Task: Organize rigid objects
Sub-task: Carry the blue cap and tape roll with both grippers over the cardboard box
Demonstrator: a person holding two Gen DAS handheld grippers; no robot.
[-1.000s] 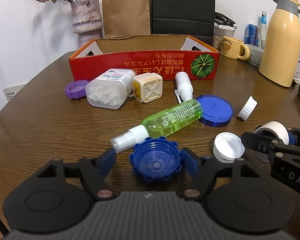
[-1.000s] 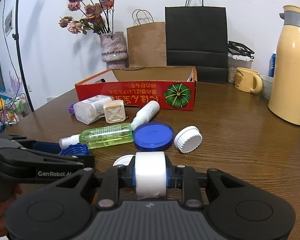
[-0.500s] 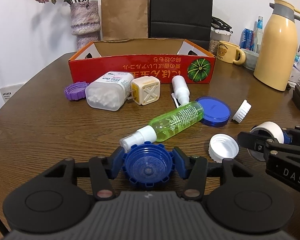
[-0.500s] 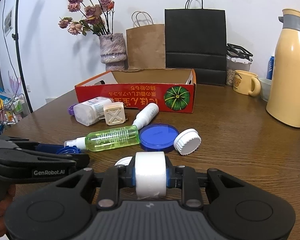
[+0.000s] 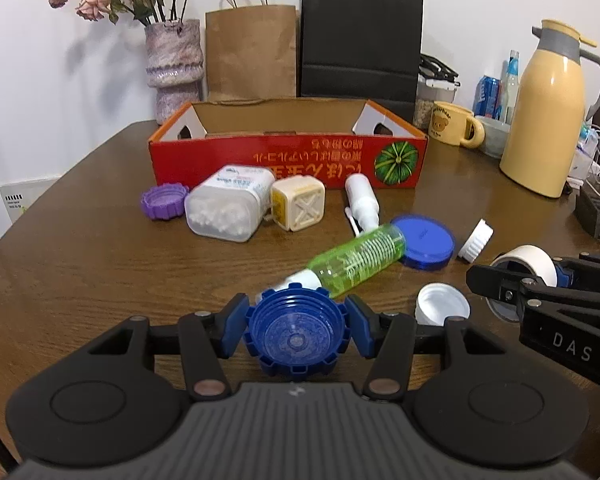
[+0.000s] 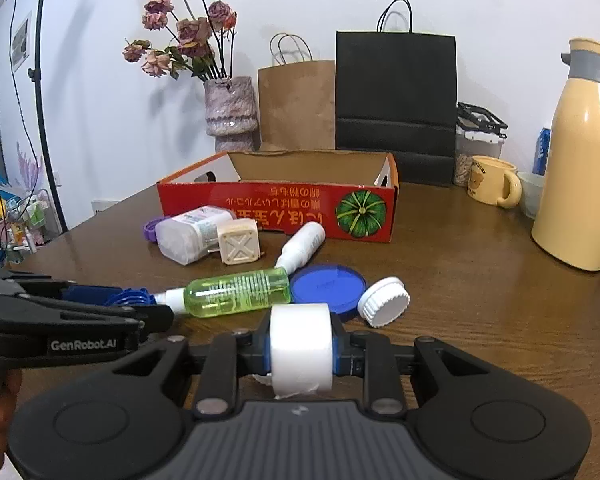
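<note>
While the left gripper (image 5: 296,330) pinches a blue cap (image 5: 296,336) and the right gripper (image 6: 301,350) squeezes a white tape roll (image 6: 301,346), the red box (image 5: 288,156) looks empty.

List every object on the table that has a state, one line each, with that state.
Left gripper: shut on blue ridged cap.
Right gripper: shut on white tape roll.
Red cardboard box: open-topped; floor hidden.
Green spray bottle: lying on its side.
White small bottle: lying down.
Cotton swab container: on its side.
White open cap: hollow side up.
White ribbed cap: tilted on edge.
Yellow thermos: upright, lid on.
</note>
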